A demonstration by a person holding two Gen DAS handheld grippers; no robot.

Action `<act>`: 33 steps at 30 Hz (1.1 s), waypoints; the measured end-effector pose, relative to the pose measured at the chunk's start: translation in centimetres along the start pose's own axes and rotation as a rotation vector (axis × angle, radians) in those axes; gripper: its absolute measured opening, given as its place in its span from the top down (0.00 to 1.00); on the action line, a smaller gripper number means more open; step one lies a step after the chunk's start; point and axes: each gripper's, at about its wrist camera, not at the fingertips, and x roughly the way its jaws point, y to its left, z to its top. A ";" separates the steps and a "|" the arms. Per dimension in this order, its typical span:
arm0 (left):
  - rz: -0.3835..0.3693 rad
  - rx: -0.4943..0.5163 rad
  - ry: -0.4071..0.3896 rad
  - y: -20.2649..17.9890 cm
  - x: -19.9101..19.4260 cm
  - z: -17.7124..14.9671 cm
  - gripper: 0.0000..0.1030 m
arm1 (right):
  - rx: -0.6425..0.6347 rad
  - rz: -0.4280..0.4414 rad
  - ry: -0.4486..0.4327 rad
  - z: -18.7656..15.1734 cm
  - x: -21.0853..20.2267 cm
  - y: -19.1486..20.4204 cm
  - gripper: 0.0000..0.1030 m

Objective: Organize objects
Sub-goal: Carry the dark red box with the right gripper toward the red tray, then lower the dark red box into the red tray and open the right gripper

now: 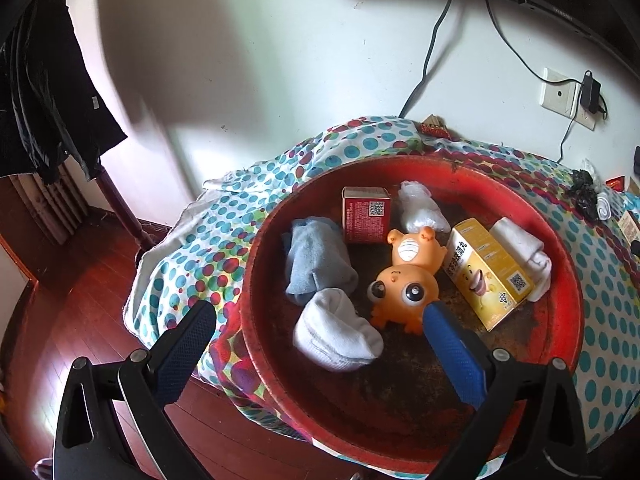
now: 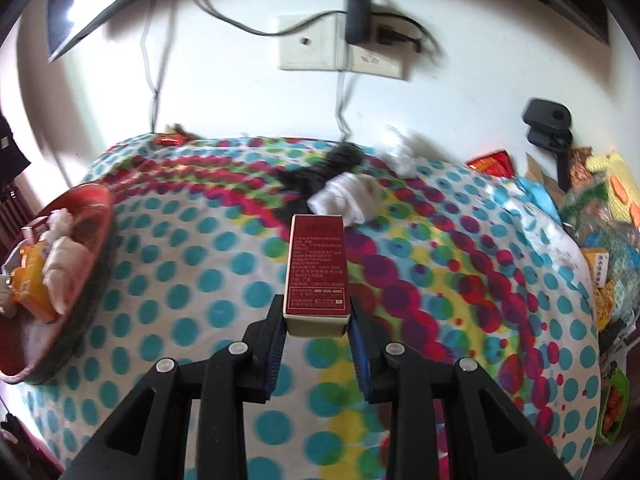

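A round red basin (image 1: 560,280) holds an orange toy figure (image 1: 404,280), a yellow box (image 1: 488,272), a small red box (image 1: 366,220), a blue sock roll (image 1: 316,264), a white sock roll (image 1: 336,330), a white plastic bundle (image 1: 420,208) and a white cloth roll (image 1: 524,256). My left gripper (image 1: 320,314) stands wide open over the basin's near side, its fingertips either side of the white sock roll, holding nothing. My right gripper (image 2: 318,318) is shut on a long dark red box (image 2: 318,268), lifted above the spotted cloth. The basin (image 2: 92,200) sits at the far left of that view.
A spotted cloth (image 2: 224,280) covers the table. A white sock roll (image 2: 346,198) and a black bundle (image 2: 316,172) lie ahead of the red box. Snack packets and clutter (image 2: 600,240) crowd the right edge. Cables and a wall socket (image 2: 312,44) hang behind. Wooden floor (image 1: 80,320) lies left of the table.
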 end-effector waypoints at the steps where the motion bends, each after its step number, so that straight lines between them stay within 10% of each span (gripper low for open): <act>1: 0.009 0.003 0.001 0.1 0.0 0.0 0.00 | -0.013 0.017 -0.006 0.2 -0.3 1.1 0.71; 16: -0.003 -0.045 0.020 2.1 0.4 -0.1 0.00 | -0.245 0.256 -0.032 3.1 -2.2 18.4 0.71; 33: -0.024 -0.057 0.045 2.4 1.1 -0.3 0.00 | -0.327 0.272 0.077 5.8 3.7 27.7 0.71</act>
